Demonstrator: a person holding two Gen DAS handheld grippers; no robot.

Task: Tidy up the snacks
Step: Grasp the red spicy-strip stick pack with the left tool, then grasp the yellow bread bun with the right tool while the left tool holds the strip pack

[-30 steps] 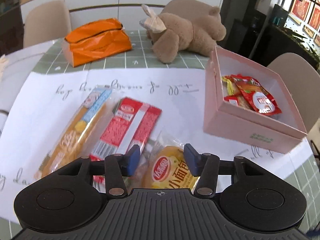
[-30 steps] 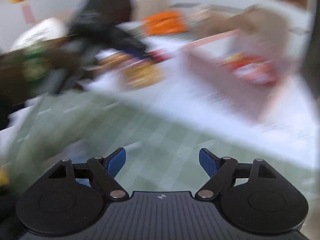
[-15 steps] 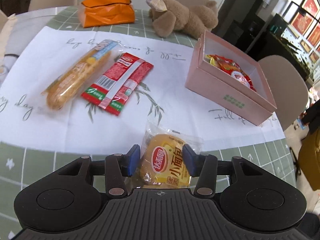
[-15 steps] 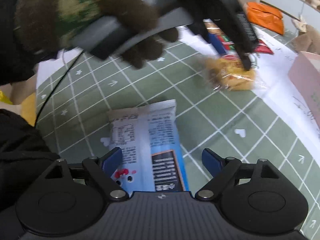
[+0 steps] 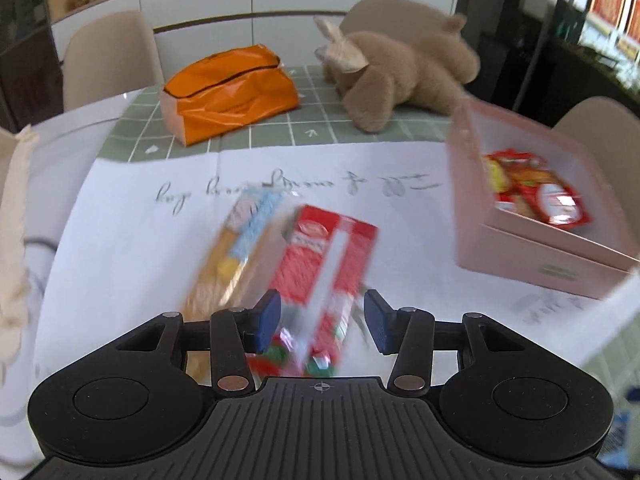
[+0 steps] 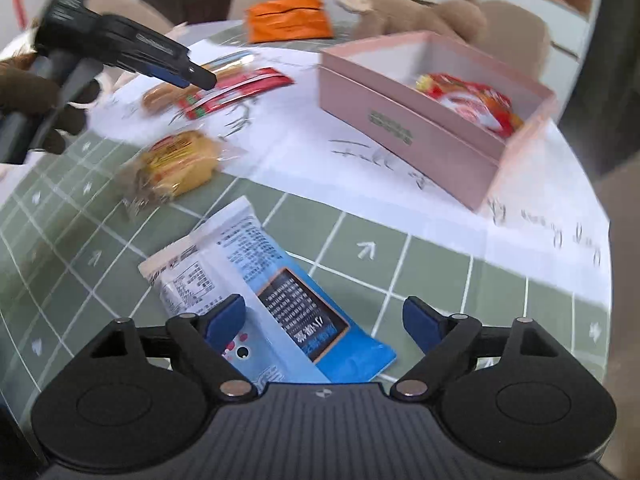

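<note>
**Both jaws empty over loose snacks**

The left gripper [image 5: 322, 322] hovers over the red packet [image 5: 328, 264], which lies flat on the white sheet [image 5: 132, 232]. Its jaws stand part-open with the packet's near end showing between them, pads clear of it; the view is blurred there. Just left of the red packet, side by side with it, lies a long yellow snack [image 5: 236, 248] in clear wrap.

The right gripper [image 6: 324, 322] is spread wide above a blue-and-white pouch [image 6: 256, 284] that lies on the green checked tabletop [image 6: 420, 276]. The pouch's near end sits between the pads, closer to the left one; whether that pad touches it I cannot tell.

Beyond the pouch a small bun [image 6: 180, 164] in clear wrap rests at the edge of the sheet. The pink box [image 6: 404, 120] stands open on the sheet, to the right in both views, with red sachets [image 6: 468, 100] inside.

At the far side of the tabletop sit an orange bag [image 5: 228, 92] and a plush toy [image 5: 400, 72], well apart from the snacks. A gloved hand [image 6: 36, 104] holds the left gripper.
</note>
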